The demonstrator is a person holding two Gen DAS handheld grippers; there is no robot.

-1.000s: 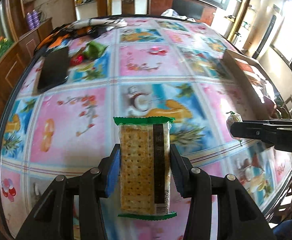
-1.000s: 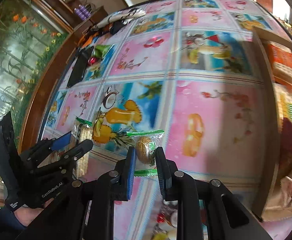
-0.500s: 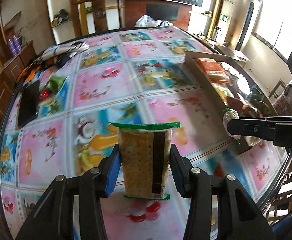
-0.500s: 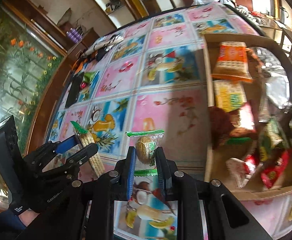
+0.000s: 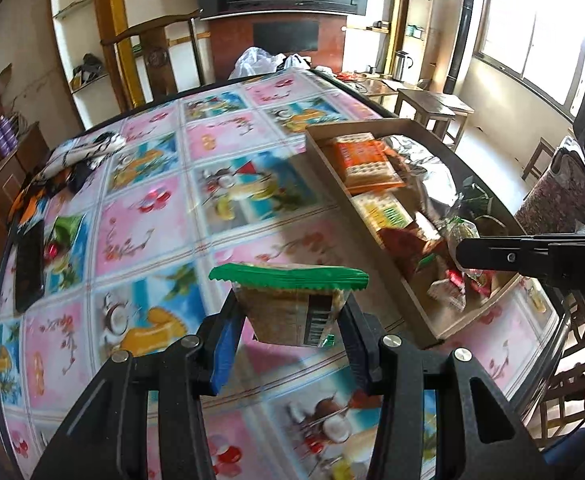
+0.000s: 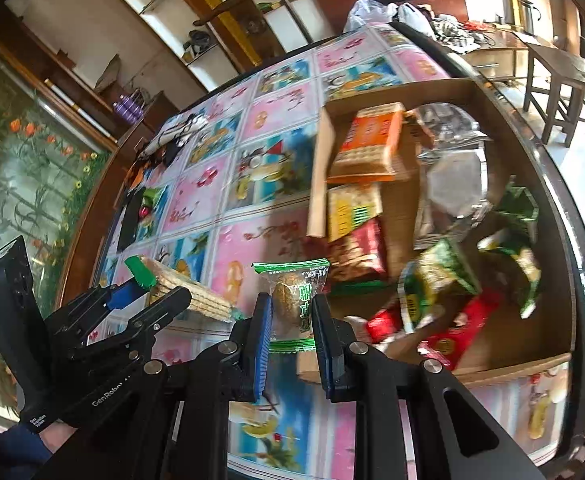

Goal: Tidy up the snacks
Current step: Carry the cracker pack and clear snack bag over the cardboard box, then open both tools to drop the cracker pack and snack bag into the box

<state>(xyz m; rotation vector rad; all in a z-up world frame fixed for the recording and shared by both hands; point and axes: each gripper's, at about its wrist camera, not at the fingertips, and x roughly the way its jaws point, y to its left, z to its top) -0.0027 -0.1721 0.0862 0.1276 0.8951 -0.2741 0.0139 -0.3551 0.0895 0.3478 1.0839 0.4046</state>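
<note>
My left gripper (image 5: 288,320) is shut on a cracker pack (image 5: 292,304) with green crimped ends, held in the air above the patterned table (image 5: 140,208). My right gripper (image 6: 291,312) is shut on a small clear packet with a round brown snack (image 6: 292,296) and green print. It hangs just left of the near corner of a cardboard box (image 6: 318,168) filled with several snack packs. In the right wrist view the left gripper (image 6: 152,292) and its cracker pack (image 6: 188,292) show at lower left. In the left wrist view the right gripper (image 5: 462,254) reaches in from the right over the box (image 5: 356,200).
A black flat object (image 5: 28,264) and a green wrapper (image 5: 66,228) lie at the table's left edge, with cloth (image 5: 80,156) behind them. A plastic bag (image 5: 256,60) sits at the far edge. Wooden stools (image 6: 560,80) stand right of the table. A chair (image 5: 560,196) is near the box.
Both grippers have carried their snacks to the right and a little upward, from the bare table toward the cardboard box, which has come fully into view. Neither grip has changed.
</note>
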